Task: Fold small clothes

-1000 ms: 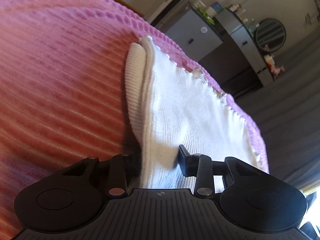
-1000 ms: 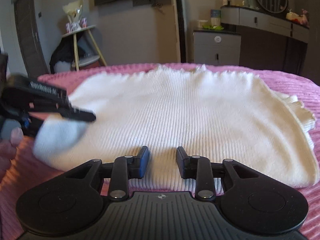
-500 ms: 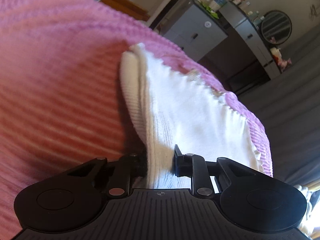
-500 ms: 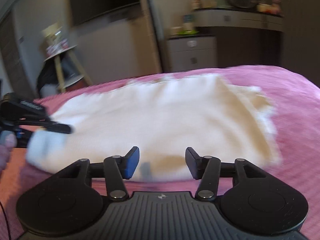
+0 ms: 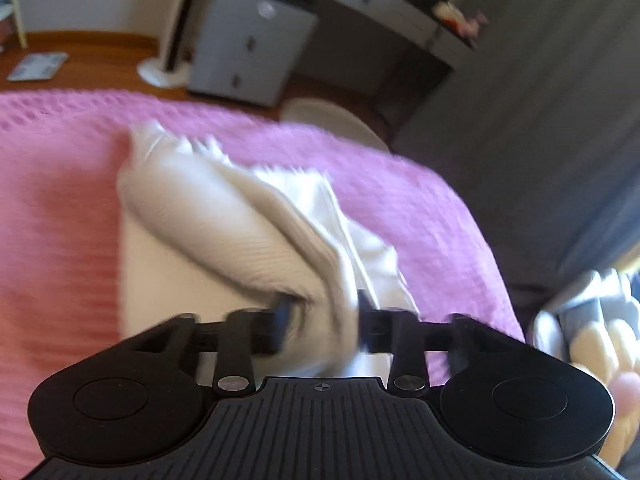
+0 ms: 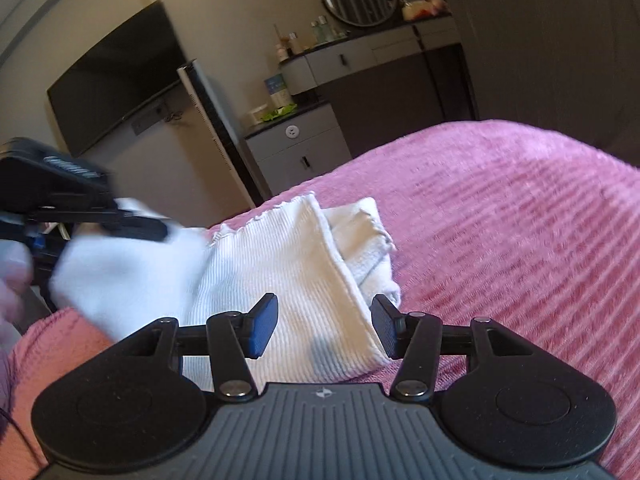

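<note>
White knit garment (image 5: 224, 232) lies on the pink bed cover (image 5: 420, 208), partly folded over itself, with 1 end raised off the cover. In the left wrist view, a thick bunched fold of it runs from the far left of the cloth down toward the camera and passes between the 2 fingers of the left claw (image 5: 322, 312). The cloth fills the gap from one pad to the other, so the left claw pinches the garment by that fold. Its jaws have just been opening, with the fold between them. The picture is blurred, so the exact contact at each pad is hard to read. Flatter layers of the garment lie under and to the right of the raised fold.

From the right wrist view, the left claw (image 6: 160, 234) appears at the left edge, above the bed cover (image 6: 520, 240), with the white end of the garment (image 6: 288, 280) hanging from its tips and blurred. From there the cloth slopes down to the right onto the cover, where a folded edge and a crumpled scalloped corner lie.

Right claw (image 6: 324, 328) stands spread, its blue-faced pads apart. Its jaws have just been opening. The near edge of the garment lies just beyond and below the gap between the pads, and neither pad presses on it.

A blurred hand (image 6: 12, 272) shows at the left edge, behind the left claw.
</note>
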Tool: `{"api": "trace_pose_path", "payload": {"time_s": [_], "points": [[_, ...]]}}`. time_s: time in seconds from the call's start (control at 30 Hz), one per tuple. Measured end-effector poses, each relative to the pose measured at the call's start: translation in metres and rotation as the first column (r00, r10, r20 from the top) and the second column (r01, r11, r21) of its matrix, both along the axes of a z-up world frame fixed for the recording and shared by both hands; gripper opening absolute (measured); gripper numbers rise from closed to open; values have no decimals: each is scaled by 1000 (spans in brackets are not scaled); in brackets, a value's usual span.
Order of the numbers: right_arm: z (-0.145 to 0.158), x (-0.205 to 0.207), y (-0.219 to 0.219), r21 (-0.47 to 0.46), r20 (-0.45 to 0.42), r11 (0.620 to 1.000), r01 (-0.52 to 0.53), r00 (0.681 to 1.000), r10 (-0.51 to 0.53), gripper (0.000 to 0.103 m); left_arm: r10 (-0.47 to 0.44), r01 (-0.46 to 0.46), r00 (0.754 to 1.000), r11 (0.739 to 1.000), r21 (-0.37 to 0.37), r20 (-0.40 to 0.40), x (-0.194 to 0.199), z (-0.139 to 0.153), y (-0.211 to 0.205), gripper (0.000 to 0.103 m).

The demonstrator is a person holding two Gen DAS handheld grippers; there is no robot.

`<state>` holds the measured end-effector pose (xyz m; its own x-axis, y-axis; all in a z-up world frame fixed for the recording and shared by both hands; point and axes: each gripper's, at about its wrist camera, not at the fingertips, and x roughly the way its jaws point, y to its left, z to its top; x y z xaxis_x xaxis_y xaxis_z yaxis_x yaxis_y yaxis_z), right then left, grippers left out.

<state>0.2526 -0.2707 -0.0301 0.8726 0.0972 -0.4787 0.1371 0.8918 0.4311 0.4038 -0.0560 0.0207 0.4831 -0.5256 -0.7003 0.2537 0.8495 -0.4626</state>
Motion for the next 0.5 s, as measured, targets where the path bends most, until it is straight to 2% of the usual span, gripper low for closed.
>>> {"api": "trace_pose_path", "payload": {"time_s": [0.07,0.1,0.13,0.17,0.2,0.23,0.3,0.4,0.47,0.5], "points": [[-3,0,-2,-12,-1,1000,-1,1000,1,51,7,-8,999,999,-32,-33,-10,-6,3,48],[-4,-1,-4,-16,-2,1000,2,1000,-2,51,26,-28,999,997,-66,-29,-18,-4,12,52],[-5,0,-6,-13,-3,1000,10,1000,-10,51,53,-52,999,991,-120,-2,-31,-1,26,65],[-6,0,-9,4,1,1000,17,1000,-17,51,83,-76,996,984,-161,37,-45,1,41,73],[-7,0,-12,31,4,999,20,1000,-20,51,117,-103,991,980,-172,72,-59,2,51,86],[-7,1,-13,56,5,998,20,1000,-20,51,152,-136,983,980,-148,103,-71,0,62,87],[-7,2,-12,94,14,996,-2,1000,1,51,161,-156,975,987,-47,154,-86,-12,74,87],[-3,-1,-10,95,16,995,-6,1000,4,51,186,-207,965,973,98,186,-95,-39,90,87],[0,-5,-14,109,15,994,20,1000,-22,51,185,-214,962,968,134,200,-97,-56,97,87],[0,-6,-20,162,17,987,19,1000,-22,51,189,-219,961,966,138,200,-96,-64,103,88]]}}
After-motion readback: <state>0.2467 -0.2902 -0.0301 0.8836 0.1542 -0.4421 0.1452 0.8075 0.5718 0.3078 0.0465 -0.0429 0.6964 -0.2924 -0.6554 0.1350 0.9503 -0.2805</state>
